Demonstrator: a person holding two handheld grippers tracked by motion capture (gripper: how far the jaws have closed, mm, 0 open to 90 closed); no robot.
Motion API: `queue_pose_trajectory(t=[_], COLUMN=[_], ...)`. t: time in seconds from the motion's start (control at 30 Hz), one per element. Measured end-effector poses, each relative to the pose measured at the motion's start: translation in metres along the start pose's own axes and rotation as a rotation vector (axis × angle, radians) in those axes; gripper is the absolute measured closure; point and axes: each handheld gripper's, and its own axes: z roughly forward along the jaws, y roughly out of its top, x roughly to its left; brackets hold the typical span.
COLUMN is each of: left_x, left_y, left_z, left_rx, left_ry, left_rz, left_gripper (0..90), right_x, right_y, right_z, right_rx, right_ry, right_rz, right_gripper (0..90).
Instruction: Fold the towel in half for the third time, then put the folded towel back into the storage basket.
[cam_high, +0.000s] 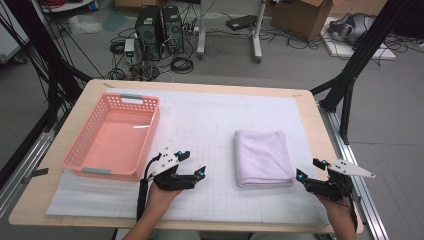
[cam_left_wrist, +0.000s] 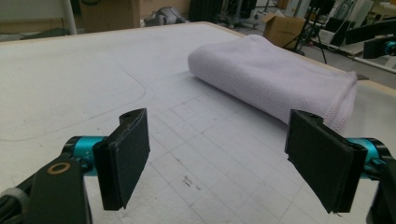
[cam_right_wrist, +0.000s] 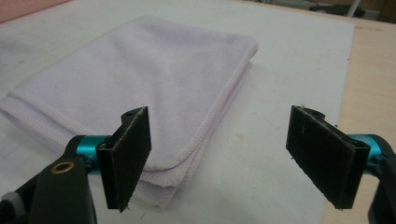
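High view: left gripper (cam_high: 192, 163) and right gripper (cam_high: 310, 169) gape, flanking folded towel (cam_high: 263, 156); no legible writing.

left gripper (cam_high: 194, 162): jaws wide, empty | right gripper (cam_high: 311, 169): jaws wide, seemingly empty

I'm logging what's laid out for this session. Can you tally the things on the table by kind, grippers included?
Folded towel, pale lilac: 1
Plastic basket, pink: 1
White mat covering the table: 1
Grippers, both open with nothing between the jaws: 2, the left gripper and the right gripper
Total: 5
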Motion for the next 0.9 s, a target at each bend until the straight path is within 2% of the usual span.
queue_pose_trajectory(t=[0.2, 0.37, 0.5, 0.57, 0.9], left_x=[0.0013, 0.0029, 0.004, 0.0041, 0.0067], left_y=[-0.0007, -0.0027, -0.0026, -0.0027, -0.0026], left_z=[0.0009, 0.0025, 0.0026, 0.0028, 0.0056], left_rx=[0.006, 0.041, 0.041, 0.041, 0.046], left_ry=[0.003, 0.012, 0.018, 0.016, -0.009], left_rz=[-0.001, 0.006, 0.006, -0.004, -0.066], left_gripper=[22.8, 24.6, 24.8, 25.0, 24.9], right_x=[-0.0012, -0.0033, -0.0049, -0.0058, -0.0076], right_y=[-0.002, -0.0039, -0.004, -0.0041, -0.0046], right_z=[0.0011, 0.0017, 0.0012, 0.0023, 0.0062], right_rx=[0.011, 0.026, 0.024, 0.026, 0.038], right_ry=[-0.01, -0.009, -0.013, -0.016, -0.011], right_rz=[0.002, 0.006, 0.018, 0.009, 0.024], right_gripper=[21.1, 21.3, 21.2, 21.3, 21.2])
